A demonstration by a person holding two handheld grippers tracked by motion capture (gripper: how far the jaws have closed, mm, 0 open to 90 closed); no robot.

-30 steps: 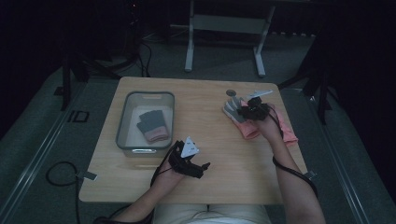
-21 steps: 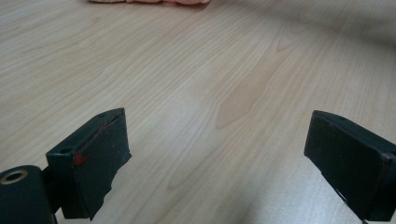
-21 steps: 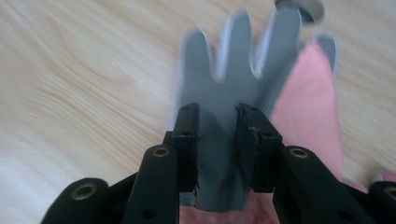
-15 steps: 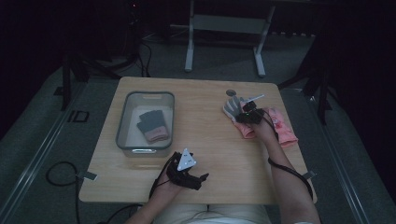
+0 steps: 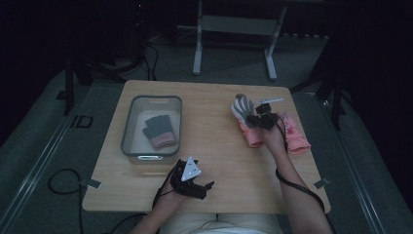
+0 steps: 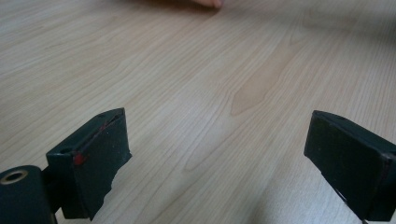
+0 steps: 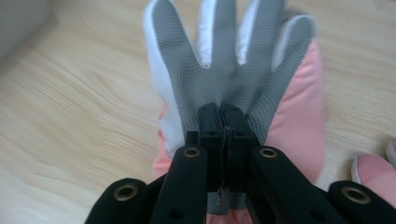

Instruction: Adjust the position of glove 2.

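The left tool (image 5: 195, 183) is black, with a pale grey three-cornered plate on top and a black cable trailing from its near side. In the left gripper view its two jaws are thick, black, blocky pads; one bears a small red mark, and a brass-ringed hole sits beside it. The right tool (image 5: 263, 118) is also black, with a thick black cable. Its arms carry brass-ringed holes. The person's forearms are bare, above pale trousers.
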